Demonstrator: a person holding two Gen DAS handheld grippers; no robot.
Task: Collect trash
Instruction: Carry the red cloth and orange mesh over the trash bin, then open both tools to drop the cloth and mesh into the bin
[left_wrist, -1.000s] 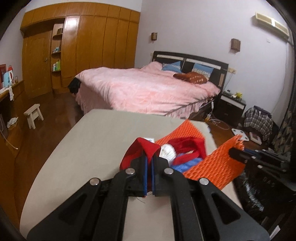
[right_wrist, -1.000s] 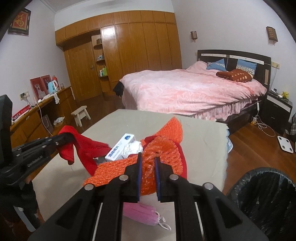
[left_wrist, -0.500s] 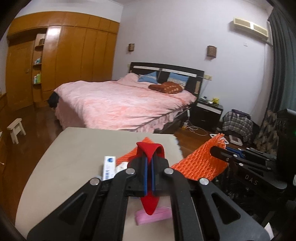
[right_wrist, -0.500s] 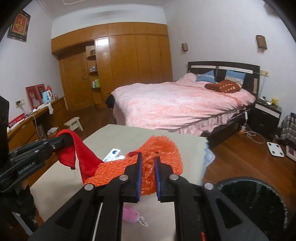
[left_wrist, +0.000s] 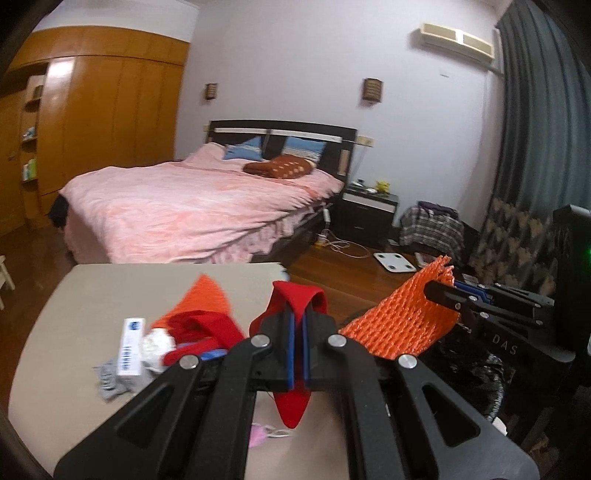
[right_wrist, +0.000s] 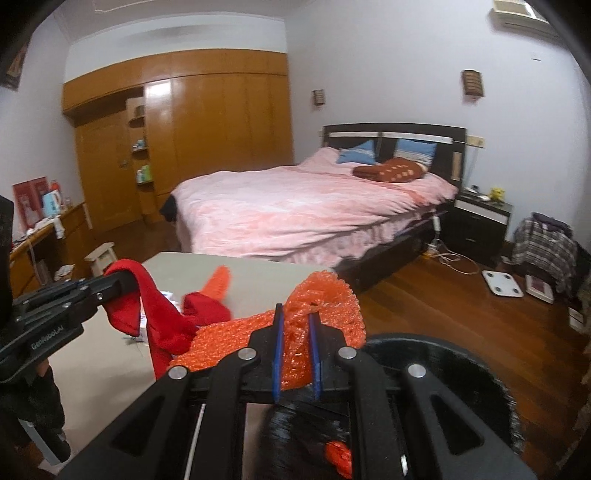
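My left gripper (left_wrist: 297, 314) is shut on a fold of red cloth (left_wrist: 293, 406), whose tail hangs below the fingers. In the right wrist view the left gripper (right_wrist: 123, 278) holds that red cloth (right_wrist: 159, 321) up over the table's near side. My right gripper (right_wrist: 295, 314) is shut on orange foam netting (right_wrist: 325, 299), which stretches left toward the red cloth. From the left wrist view, the right gripper (left_wrist: 439, 290) carries the orange netting (left_wrist: 402, 321) above the black-lined bin (left_wrist: 469, 373).
On the beige table (left_wrist: 110, 291) lie a white box (left_wrist: 130, 345), crumpled white paper (left_wrist: 157, 345), a grey rag (left_wrist: 109, 380) and a pink mask (left_wrist: 260, 435). The bin (right_wrist: 461, 373) under the right gripper holds an orange scrap (right_wrist: 338, 456). A pink bed (right_wrist: 295, 206) stands behind.
Both grippers have swung right and slightly up, carrying the red cloth and orange netting toward the bin. The white box and paper now lie on the table to the left.
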